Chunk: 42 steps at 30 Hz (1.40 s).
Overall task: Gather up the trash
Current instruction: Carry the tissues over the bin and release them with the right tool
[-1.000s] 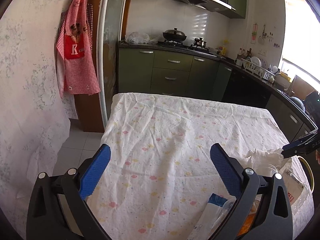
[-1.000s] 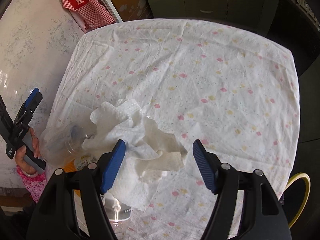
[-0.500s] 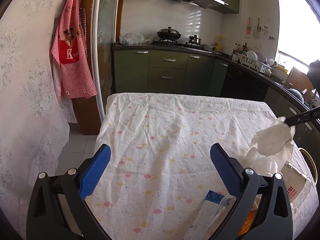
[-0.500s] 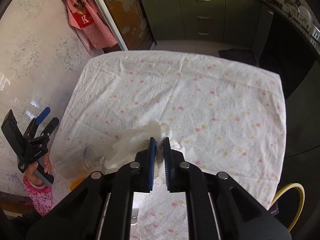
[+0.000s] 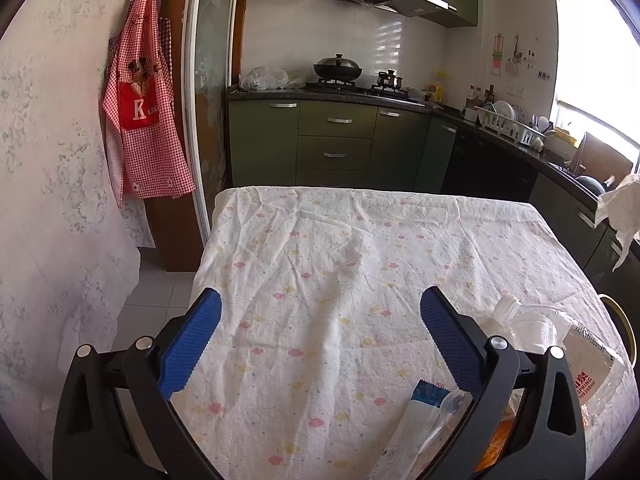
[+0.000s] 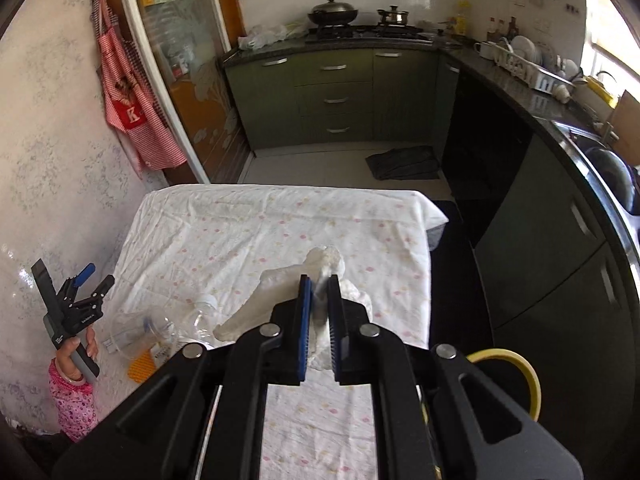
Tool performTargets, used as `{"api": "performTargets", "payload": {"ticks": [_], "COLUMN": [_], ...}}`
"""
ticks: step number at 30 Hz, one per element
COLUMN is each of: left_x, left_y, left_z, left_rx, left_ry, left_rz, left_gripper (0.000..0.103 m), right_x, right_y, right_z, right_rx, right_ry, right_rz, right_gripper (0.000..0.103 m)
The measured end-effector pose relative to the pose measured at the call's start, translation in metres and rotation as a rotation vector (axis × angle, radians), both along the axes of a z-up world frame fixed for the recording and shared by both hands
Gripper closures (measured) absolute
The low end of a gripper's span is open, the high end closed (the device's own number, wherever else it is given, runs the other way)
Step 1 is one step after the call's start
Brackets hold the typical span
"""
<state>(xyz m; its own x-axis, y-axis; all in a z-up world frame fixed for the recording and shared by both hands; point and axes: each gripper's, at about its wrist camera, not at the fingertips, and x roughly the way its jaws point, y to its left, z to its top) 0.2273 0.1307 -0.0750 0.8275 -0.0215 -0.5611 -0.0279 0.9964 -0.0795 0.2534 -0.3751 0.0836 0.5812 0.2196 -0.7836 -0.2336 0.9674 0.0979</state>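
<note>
My right gripper [image 6: 319,282] is shut on a crumpled white paper towel [image 6: 326,261] and holds it high above the table; the towel also hangs at the right edge of the left wrist view [image 5: 618,208]. My left gripper [image 5: 320,334] is open and empty, low over the near part of the table. It also shows in the right wrist view [image 6: 94,276]. A clear plastic bottle [image 5: 560,340], a blue-tipped wrapper [image 5: 416,420] and an orange item [image 6: 141,366] lie on the table by the left gripper's right finger.
The table has a white flowered cloth [image 5: 340,256]. A yellow-rimmed bin [image 6: 516,380] stands at the table's right side. Green kitchen cabinets [image 5: 336,144] stand behind, a dark counter [image 6: 560,120] along the right, and a red checked apron [image 5: 144,120] on the left wall.
My right gripper shut on the paper towel and lifted it up and to the right, off the table. My left gripper stayed open and tilted up slightly.
</note>
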Motion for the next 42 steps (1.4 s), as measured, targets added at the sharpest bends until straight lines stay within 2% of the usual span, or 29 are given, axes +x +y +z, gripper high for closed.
{"api": "performTargets", "payload": {"ticks": [5, 11, 19, 26, 28, 30, 35, 42], "left_x": [-0.001, -0.001, 0.002, 0.003, 0.002, 0.002, 0.001, 0.001], "left_y": [0.001, -0.001, -0.005, -0.007, -0.007, -0.007, -0.010, -0.014], "left_z": [0.001, 0.001, -0.003, -0.004, -0.004, -0.004, -0.004, -0.004], "left_rx": [-0.009, -0.004, 0.006, 0.013, 0.013, 0.014, 0.017, 0.027], "left_ry": [-0.008, -0.009, 0.005, 0.010, 0.008, 0.007, 0.007, 0.002], "left_rz": [0.002, -0.004, -0.005, -0.010, -0.012, -0.013, -0.017, -0.029], "left_gripper": [0.005, 0.005, 0.005, 0.005, 0.005, 0.005, 0.005, 0.005], "right_x": [-0.018, -0.038, -0.054, -0.063, -0.065, -0.069, -0.090, -0.120], "right_y": [-0.075, -0.152, -0.209, -0.228, -0.231, -0.233, -0.210, -0.169], "right_z": [-0.014, -0.064, -0.130, -0.158, -0.160, -0.159, -0.151, -0.166], "right_rx": [-0.025, -0.077, -0.036, -0.053, -0.047, -0.038, 0.002, 0.002], "right_ry": [0.025, 0.088, 0.210, 0.256, 0.255, 0.237, 0.181, 0.161], "right_rz": [-0.168, -0.368, -0.485, -0.533, -0.549, -0.559, -0.512, -0.434], "right_gripper": [0.095, 0.095, 0.095, 0.092, 0.077, 0.073, 0.066, 0.065]}}
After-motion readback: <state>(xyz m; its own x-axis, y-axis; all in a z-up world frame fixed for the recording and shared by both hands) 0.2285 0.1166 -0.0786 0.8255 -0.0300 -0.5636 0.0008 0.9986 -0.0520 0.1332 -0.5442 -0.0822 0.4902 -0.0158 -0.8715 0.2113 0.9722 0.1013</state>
